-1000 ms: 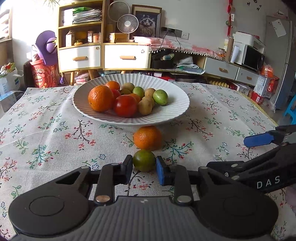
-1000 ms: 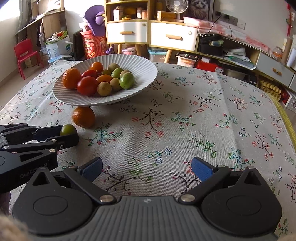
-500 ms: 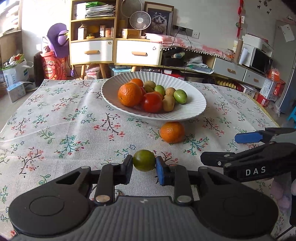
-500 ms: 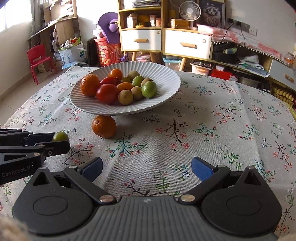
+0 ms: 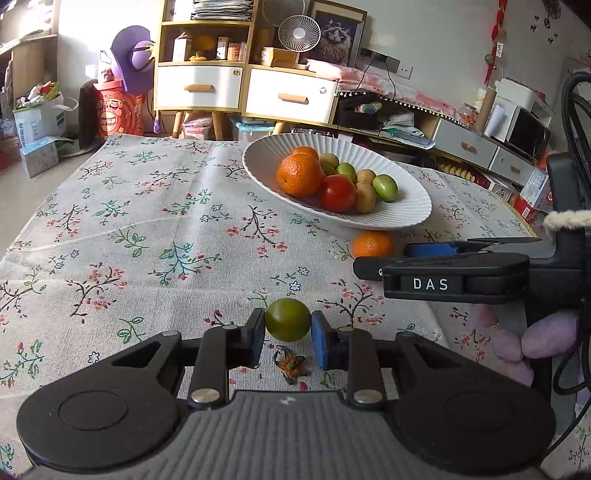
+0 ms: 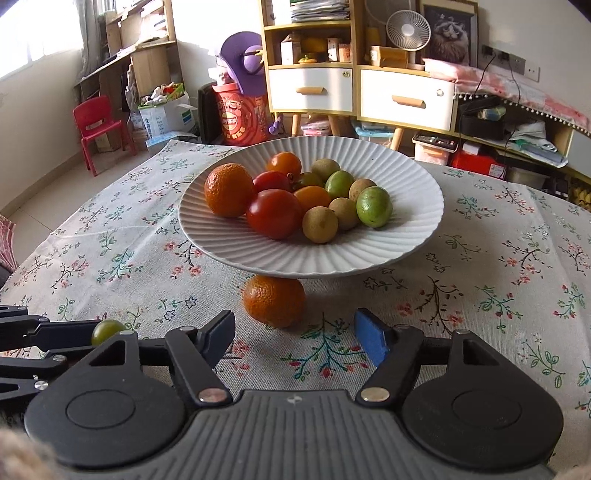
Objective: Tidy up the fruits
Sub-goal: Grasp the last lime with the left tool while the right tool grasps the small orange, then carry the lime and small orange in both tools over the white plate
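Centrally bowl (image 6: 406, 254), orange (image 6: 274, 301) beside rim

The bowl (image 6: 388, 254) looks matt white and ribbed. The tablecloth (image 5: 147, 236) is coarse woven cloth. The orange (image 6: 274, 301) has dimpled peel; the tomato (image 6: 274, 213) is glossy.

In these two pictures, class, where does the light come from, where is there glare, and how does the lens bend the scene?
Left wrist view: daylight blows out the upper-left corner, a pale glare streak crosses the tablecloth, and the table edge bows. Right wrist view: the window at upper left is overexposed; the orange lies in the shadow of the plate; the shelves lean, curved by the fisheye.
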Action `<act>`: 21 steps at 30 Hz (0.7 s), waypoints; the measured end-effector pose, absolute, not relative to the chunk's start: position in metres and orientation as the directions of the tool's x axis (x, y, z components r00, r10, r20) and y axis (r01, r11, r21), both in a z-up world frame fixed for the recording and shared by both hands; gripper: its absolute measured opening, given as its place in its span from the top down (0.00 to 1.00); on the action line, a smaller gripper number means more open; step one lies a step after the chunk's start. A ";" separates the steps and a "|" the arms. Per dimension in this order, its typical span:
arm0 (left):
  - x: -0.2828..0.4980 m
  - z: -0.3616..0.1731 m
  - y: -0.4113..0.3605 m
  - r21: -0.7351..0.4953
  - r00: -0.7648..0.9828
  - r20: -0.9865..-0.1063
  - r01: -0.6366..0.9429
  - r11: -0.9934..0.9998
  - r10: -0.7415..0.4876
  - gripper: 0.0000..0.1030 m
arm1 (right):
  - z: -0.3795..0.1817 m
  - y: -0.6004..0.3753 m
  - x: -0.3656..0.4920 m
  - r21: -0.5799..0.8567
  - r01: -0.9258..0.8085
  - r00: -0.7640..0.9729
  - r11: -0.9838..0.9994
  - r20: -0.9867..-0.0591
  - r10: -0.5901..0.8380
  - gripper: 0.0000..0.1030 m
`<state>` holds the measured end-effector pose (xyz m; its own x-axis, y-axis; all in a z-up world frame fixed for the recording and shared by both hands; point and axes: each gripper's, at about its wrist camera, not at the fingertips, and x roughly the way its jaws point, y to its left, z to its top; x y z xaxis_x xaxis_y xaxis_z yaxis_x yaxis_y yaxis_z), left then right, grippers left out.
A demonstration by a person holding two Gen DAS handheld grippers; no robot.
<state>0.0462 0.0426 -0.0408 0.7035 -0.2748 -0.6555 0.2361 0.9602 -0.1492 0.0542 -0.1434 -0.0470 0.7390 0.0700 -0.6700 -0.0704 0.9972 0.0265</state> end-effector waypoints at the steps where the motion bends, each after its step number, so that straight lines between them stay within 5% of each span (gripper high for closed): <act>1: 0.046 -0.041 0.044 -0.152 0.703 -0.655 0.235 0.960 -0.276 0.73 | -0.046 -0.142 0.055 0.027 -0.069 0.740 0.997 -0.669 0.069 0.47; 6: 0.045 -0.040 0.049 -0.169 0.699 -0.655 0.233 0.958 -0.286 0.73 | -0.044 -0.140 0.060 0.053 -0.088 0.735 0.995 -0.670 0.101 0.69; 21: 0.044 -0.034 0.049 -0.180 0.700 -0.647 0.244 0.953 -0.302 0.73 | -0.034 -0.143 0.050 0.079 -0.088 0.711 0.993 -0.693 0.118 0.70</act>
<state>0.0443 0.0489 -0.0344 0.6999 -0.3020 -0.6473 0.2443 0.9528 -0.1804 0.0495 -0.1425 -0.0336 0.7111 0.1181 -0.6931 -0.0881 0.9930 0.0788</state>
